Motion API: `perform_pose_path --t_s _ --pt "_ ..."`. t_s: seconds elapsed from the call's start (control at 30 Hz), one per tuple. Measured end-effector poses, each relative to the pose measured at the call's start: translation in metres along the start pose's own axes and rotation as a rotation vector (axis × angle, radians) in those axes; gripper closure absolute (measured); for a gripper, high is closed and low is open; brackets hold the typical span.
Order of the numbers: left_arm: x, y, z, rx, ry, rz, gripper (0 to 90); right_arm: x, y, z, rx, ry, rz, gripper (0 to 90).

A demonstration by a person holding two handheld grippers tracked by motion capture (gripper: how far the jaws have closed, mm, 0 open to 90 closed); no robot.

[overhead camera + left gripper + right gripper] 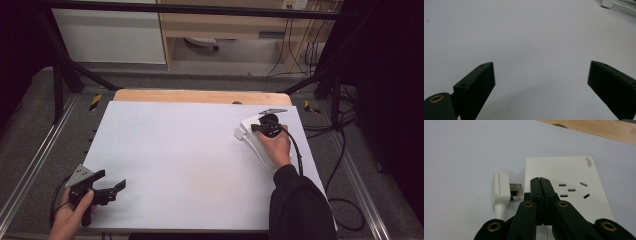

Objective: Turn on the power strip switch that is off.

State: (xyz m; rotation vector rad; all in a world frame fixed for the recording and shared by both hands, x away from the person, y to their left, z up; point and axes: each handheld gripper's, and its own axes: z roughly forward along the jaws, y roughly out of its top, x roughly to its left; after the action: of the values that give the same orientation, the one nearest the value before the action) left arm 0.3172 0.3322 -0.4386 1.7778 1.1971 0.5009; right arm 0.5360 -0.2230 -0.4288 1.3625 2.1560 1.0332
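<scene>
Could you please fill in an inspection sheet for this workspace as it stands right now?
Surface: white sheet over a wooden tabletop.
Job's things: white power strip flat at the right; white plug lying beside its left edge, prongs pointing at it, not inserted.
Clutter: nothing seen.
Grippers: left gripper hangs at the near left corner, jaws wide apart and empty; right gripper sits over the power strip, jaws pressed together with nothing between.
Cables: black gripper cable trails from the right hand; more cables on the floor.
Surroundings: black frame, wooden cabinet behind.
</scene>
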Motion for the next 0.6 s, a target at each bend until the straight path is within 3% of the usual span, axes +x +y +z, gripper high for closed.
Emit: perform_pose_path --t_s 0.6 --pt "-0.0003 0.0 0.0002 0.001 0.0 -0.002 7.4 -0.001 -0.0016 0.0004 0.01 0.001 -0.002 90.0"
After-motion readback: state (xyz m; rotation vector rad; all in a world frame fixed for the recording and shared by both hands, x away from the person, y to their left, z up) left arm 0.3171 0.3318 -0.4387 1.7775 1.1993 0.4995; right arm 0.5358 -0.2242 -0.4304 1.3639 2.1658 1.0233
